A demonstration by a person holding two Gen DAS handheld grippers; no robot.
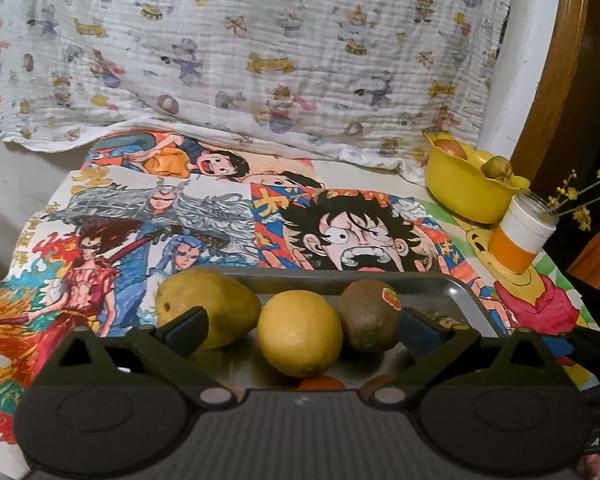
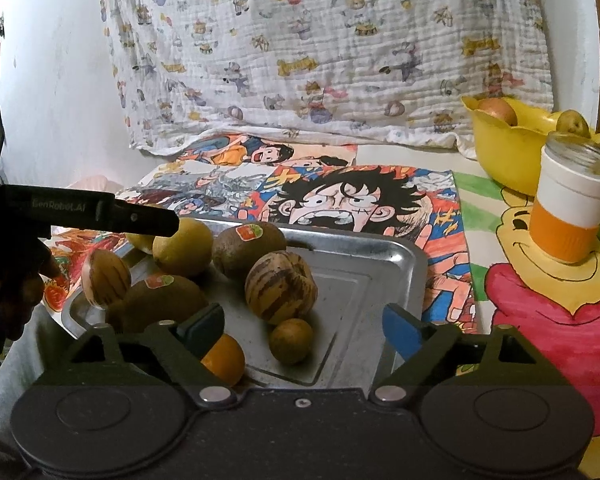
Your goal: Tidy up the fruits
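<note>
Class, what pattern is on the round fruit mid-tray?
Tan with dark brown stripes; right wrist view.

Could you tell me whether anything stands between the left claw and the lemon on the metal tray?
Nothing visible does. The left claw is open, and the lemon lies right ahead between its fingers on the metal tray. A mango and a kiwi crowd the lemon on either side, near the fingertips.

Two kiwis (image 2: 249, 252), two striped fruits (image 2: 281, 293), perhaps two lemons (image 2: 183, 247)
</note>
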